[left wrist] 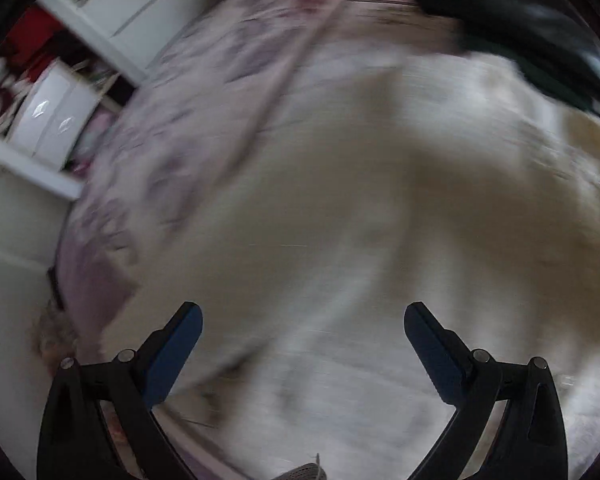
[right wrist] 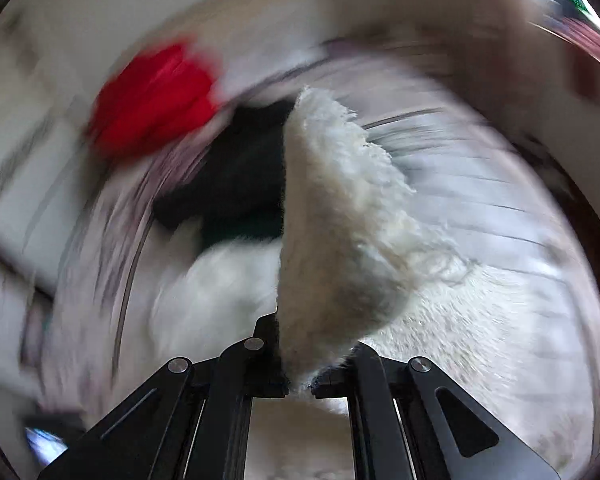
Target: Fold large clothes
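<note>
Right gripper [right wrist: 300, 388] jaws clamp the fluffy cream garment [right wrist: 340, 240]; only the left view shows the left gripper [left wrist: 303, 334] jaws wide, empty, bedspread [left wrist: 220, 80] at 11 o'clock.

**Blur smearing both views**

Motion blur is washing out the cream fleece garment [left wrist: 380, 208] and the floral bedspread [left wrist: 204, 92]. At one o'clock a dark item [left wrist: 512, 20] is running off the edge. A red shape [right wrist: 156, 100] at ten o'clock is staying unidentifiable. Fleece is hiding the right tongs [right wrist: 300, 384] tips.
</note>
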`<state>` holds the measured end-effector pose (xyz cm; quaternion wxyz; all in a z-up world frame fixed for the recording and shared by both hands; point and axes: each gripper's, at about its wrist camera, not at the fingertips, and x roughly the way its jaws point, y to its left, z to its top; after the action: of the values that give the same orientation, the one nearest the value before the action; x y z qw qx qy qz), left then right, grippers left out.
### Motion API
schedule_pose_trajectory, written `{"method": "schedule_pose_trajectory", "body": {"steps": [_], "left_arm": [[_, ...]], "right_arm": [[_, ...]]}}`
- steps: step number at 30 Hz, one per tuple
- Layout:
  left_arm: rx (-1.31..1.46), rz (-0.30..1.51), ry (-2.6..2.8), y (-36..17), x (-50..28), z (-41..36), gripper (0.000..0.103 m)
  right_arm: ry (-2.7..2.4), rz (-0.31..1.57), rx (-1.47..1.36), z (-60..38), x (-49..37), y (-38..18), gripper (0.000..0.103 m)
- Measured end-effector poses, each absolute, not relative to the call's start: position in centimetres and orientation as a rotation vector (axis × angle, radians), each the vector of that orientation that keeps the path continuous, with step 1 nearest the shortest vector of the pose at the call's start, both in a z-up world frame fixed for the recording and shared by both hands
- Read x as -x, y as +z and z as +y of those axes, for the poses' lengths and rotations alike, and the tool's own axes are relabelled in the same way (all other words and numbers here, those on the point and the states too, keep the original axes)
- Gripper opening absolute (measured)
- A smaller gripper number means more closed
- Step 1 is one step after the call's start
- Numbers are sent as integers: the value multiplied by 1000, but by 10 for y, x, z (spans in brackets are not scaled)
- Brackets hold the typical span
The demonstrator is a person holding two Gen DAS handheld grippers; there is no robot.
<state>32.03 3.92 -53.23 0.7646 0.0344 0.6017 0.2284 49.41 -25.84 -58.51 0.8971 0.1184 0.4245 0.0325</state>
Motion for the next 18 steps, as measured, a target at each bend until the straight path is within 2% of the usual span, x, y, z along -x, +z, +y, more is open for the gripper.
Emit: {"method": "schedule_pose_trajectory", "body": {"steps": [2,6,7,8,9,10,11,12,15,18], "left_arm": [[-88,1303,555,-534,-312,69,103],[-86,1312,595,-535,-304,106,103],[-78,1313,584,-534,-304,107,103],[-73,1311,573,-530,-305,108,103],[-68,1306,560,-527,-306,106,103],[-61,1299,541,-522,-307,103,103],[-52,1292,514,-518,-310,98,103],[-47,1288,491,-514,-313,93,103],[-47,1272,406,-509,-330,69,103],[-69,1258,340,-512,-348,42,103]], "right_arm": [[193,960,-96,-178,-505,-624,6],[341,1155,88,-85,-518,-691,7],[357,1226,79,-77,-515,-709,10],[377,1296,34,-75,-516,-721,17],[400,1340,-25,-81,-515,-726,32],[423,1370,-116,-91,-510,-726,40],[420,1372,-217,-109,-503,-718,53],[408,1352,-274,-126,-493,-715,58],[242,1283,-359,-191,-459,-687,58],[-96,1288,-282,-265,-429,-680,59]]}}
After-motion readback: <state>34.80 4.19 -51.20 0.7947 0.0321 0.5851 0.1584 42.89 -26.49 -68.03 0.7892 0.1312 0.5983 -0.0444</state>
